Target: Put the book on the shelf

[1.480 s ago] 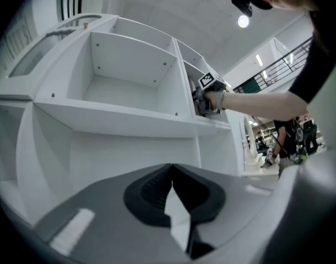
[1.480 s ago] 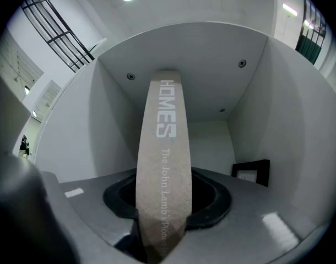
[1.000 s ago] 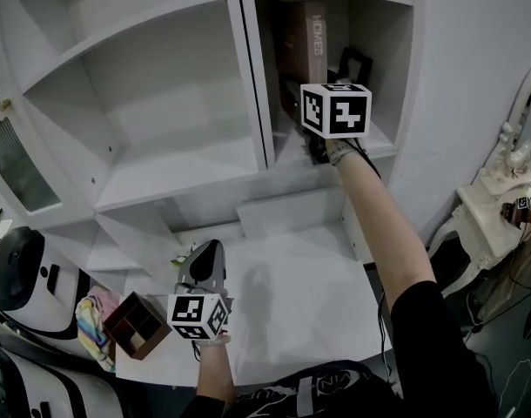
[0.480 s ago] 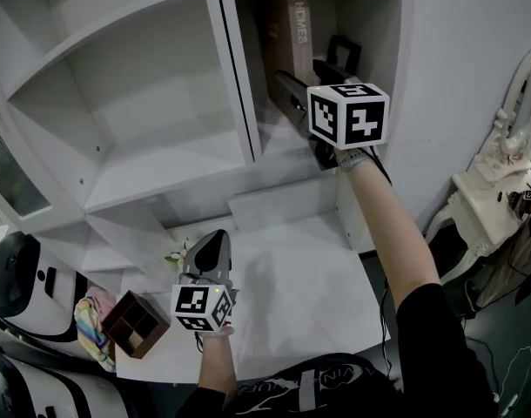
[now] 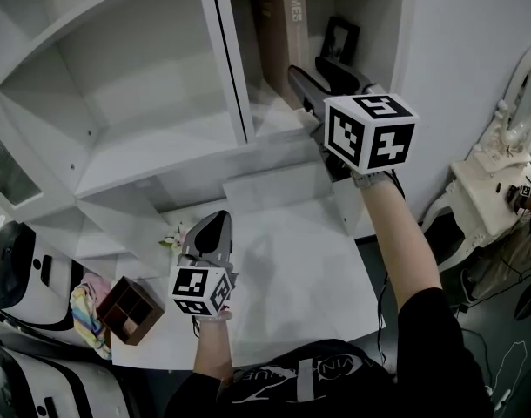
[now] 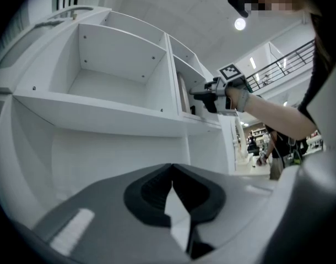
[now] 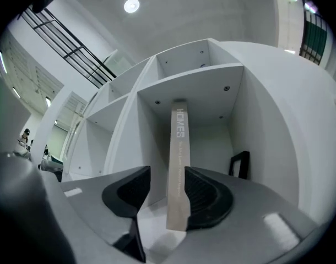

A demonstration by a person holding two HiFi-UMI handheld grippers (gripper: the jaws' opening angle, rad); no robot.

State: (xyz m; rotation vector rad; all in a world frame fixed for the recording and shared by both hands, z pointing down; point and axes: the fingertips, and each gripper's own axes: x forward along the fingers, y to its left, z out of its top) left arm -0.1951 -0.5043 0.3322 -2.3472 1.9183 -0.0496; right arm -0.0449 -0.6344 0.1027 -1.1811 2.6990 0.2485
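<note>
Right gripper view: tan hardback book (image 7: 178,147) stands upright in the white wooden shelf (image 7: 256,125). The right gripper (image 7: 168,170) has its jaws slack around the book, and they have just been narrowing. Release step; next, back straight out.

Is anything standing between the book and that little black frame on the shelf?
Nothing. The right gripper view shows only bare white shelf between the book and the frame.

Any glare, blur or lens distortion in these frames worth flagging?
Head view: dim and grey, a soft shadow on the white tabletop, no motion blur. Left gripper view: strong fisheye, black corners, the ceiling light blooms. Right gripper view: shelf edges bow, the round ceiling lamp flares a little, the book spine lettering is sharp.
</note>
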